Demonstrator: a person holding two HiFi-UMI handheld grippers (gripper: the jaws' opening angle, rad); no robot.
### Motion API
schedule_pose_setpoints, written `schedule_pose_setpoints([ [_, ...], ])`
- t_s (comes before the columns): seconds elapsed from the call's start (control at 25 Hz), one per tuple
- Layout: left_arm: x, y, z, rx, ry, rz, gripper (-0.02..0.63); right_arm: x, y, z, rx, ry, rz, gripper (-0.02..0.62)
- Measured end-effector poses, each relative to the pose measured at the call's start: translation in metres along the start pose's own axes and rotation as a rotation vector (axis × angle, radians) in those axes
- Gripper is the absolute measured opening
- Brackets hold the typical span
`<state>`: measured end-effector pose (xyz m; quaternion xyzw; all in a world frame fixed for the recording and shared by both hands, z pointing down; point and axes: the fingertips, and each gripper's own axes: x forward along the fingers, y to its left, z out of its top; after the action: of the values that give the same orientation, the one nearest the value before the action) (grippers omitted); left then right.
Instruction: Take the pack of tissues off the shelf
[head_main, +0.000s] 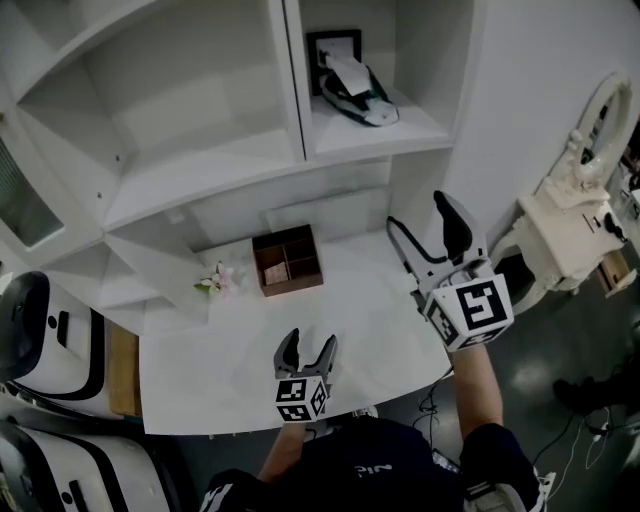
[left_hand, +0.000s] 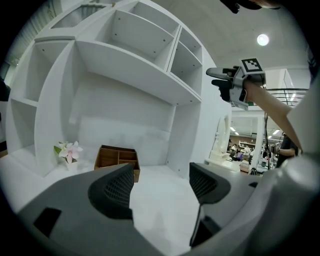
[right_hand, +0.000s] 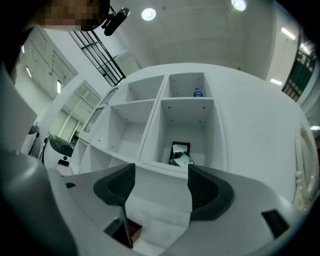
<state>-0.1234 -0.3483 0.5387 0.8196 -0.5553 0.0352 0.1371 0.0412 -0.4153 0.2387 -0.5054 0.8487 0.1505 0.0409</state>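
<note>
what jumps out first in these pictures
The big white shelf fills the scene, with the green-and-white pack of tissues in its right compartment, in front of a black frame. The right gripper is up beside the shelf, jaws open and empty. Below, a brown wooden box stands out on the white table.

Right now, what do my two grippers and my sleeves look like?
The left gripper and the right gripper both have curved dark grey jaws with textured pads on grey bodies. Each carries a white cube of black square markers. Your sleeves are dark.
</note>
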Motion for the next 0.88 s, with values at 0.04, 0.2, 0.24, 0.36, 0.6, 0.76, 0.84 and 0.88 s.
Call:
schedule_pose_setpoints([
  [0.04, 0.002, 0.001, 0.001, -0.003, -0.002, 0.007, 0.348, 0.008, -0.005, 0.010, -0.015, -0.012, 0.005, 0.336],
  [0.2, 0.005, 0.003, 0.003, -0.006, -0.003, 0.031, 0.348, 0.040, -0.021, 0.035, -0.078, 0.002, 0.026, 0.328],
  [0.24, 0.005, 0.004, 0.003, -0.006, -0.004, 0.038, 0.347, 0.049, -0.023, 0.039, -0.091, 0.012, 0.032, 0.327],
  [0.36, 0.006, 0.006, 0.005, -0.004, -0.009, 0.057, 0.348, 0.076, -0.028, 0.047, -0.117, 0.043, 0.059, 0.324],
  [0.6, 0.007, 0.011, 0.016, -0.008, -0.033, 0.077, 0.348, 0.133, -0.035, 0.049, -0.214, 0.162, 0.101, 0.325],
  [0.76, 0.003, 0.020, 0.017, -0.020, -0.039, 0.107, 0.347, 0.172, -0.057, 0.037, -0.185, 0.263, 0.096, 0.322],
  [0.84, 0.001, 0.025, 0.015, -0.020, -0.036, 0.117, 0.347, 0.190, -0.066, 0.029, -0.144, 0.319, 0.104, 0.322],
  [0.88, 0.000, 0.027, 0.014, -0.018, -0.031, 0.122, 0.347, 0.197, -0.069, 0.025, -0.124, 0.345, 0.107, 0.322],
])
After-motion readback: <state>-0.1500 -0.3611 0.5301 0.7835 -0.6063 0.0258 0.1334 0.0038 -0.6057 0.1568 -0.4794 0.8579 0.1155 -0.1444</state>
